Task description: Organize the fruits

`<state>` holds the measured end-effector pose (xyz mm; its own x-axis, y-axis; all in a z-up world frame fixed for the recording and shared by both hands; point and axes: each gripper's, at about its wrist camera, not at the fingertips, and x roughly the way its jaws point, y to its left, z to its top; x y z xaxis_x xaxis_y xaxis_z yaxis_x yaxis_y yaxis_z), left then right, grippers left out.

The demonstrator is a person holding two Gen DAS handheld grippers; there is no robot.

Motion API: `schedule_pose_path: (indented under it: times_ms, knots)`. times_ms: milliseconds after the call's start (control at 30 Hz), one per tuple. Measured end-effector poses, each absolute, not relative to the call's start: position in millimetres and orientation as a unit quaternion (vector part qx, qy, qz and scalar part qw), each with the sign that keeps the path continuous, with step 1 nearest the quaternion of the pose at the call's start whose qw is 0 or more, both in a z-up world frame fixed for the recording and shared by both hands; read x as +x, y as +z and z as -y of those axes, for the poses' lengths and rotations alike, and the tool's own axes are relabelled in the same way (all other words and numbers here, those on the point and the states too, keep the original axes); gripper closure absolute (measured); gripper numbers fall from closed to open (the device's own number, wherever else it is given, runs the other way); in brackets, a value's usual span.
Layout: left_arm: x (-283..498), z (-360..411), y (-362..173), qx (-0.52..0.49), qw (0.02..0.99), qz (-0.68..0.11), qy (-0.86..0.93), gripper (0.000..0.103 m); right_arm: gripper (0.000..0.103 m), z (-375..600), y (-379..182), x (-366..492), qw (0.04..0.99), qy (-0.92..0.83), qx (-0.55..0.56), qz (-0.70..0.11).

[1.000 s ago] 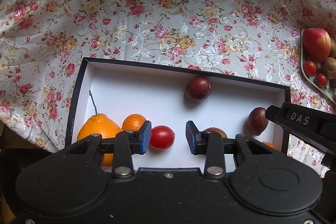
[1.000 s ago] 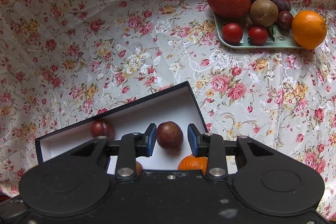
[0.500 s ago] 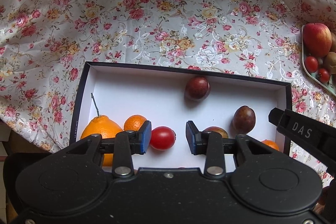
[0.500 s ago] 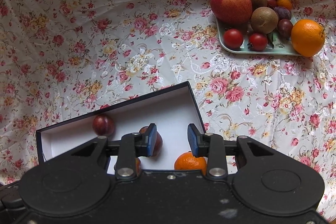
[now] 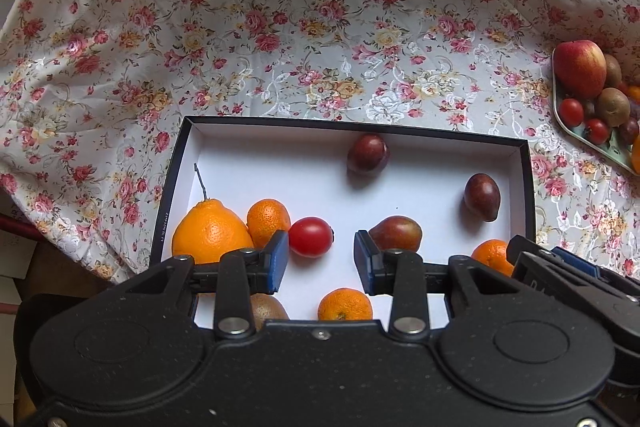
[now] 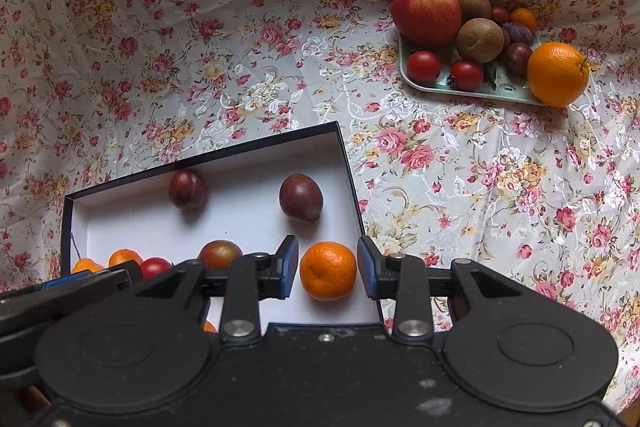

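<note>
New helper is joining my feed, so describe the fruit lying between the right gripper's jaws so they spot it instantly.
Find the black box with the white floor on the floral cloth. In its near right corner lies a small mandarin, framed by the open jaws of the right gripper. It is the only orange fruit there; its neighbours are dark purple.

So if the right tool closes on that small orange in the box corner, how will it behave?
The small orange looks round and sits loose on the box's smooth white floor, so a nudge would probably roll it. Its dimpled peel should give the right tool decent friction. It likely yields a little, so a gentle squeeze seems wise.
</note>
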<state>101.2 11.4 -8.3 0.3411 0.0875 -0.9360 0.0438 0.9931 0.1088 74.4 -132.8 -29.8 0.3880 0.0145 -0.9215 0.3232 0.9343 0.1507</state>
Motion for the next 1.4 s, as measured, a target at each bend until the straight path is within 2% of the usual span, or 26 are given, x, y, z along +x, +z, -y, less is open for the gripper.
schedule_pose_path:
  times_ms: [333, 667, 1400]
  knots:
    - [53, -13, 13, 0.101, 0.831, -0.547, 0.017, 0.058, 0.067, 128, -16, 23, 0.835, -0.076, 0.107, -0.534]
    - [19, -18, 12, 0.108, 0.841, -0.529, 0.013, 0.058, 0.067, 133, -7, -15, 0.843, -0.08, 0.091, -0.524]
    - [-12, -17, 7, 0.105, 0.845, -0.525, -0.012, 0.058, 0.067, 132, 0, -57, 0.845, -0.101, 0.094, -0.516]
